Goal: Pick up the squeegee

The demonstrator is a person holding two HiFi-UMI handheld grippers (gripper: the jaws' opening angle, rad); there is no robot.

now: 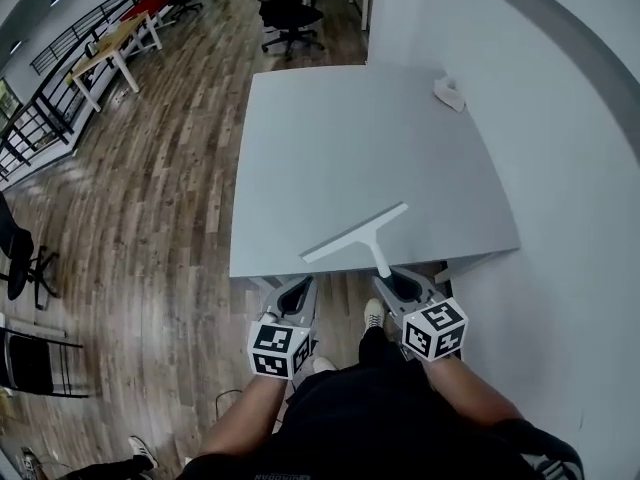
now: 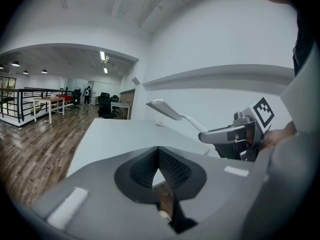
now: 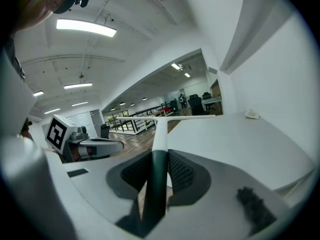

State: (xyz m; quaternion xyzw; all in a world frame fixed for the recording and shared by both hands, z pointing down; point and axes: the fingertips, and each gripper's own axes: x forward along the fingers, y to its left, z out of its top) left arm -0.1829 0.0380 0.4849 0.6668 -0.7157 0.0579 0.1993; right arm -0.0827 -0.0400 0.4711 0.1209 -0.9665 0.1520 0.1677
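Note:
A white squeegee [image 1: 355, 232] with a long blade and a dark-ended handle hangs over the front edge of the grey table [image 1: 370, 138]. My right gripper [image 1: 392, 281] is shut on its handle. In the right gripper view the handle [image 3: 155, 184] runs up between the jaws of the right gripper [image 3: 156, 159] to the blade [image 3: 185, 117]. My left gripper [image 1: 297, 293] is beside it to the left, just short of the table's front edge, shut with nothing in it. The left gripper view shows the left gripper [image 2: 159, 156] with its pads together, and the squeegee [image 2: 165, 109] raised at the right.
A small white crumpled thing [image 1: 449, 93] lies at the table's far right corner. A white wall [image 1: 560, 168] runs along the right side. Wooden floor [image 1: 160, 198] lies left of the table, with office chairs [image 1: 288, 13] and desks beyond.

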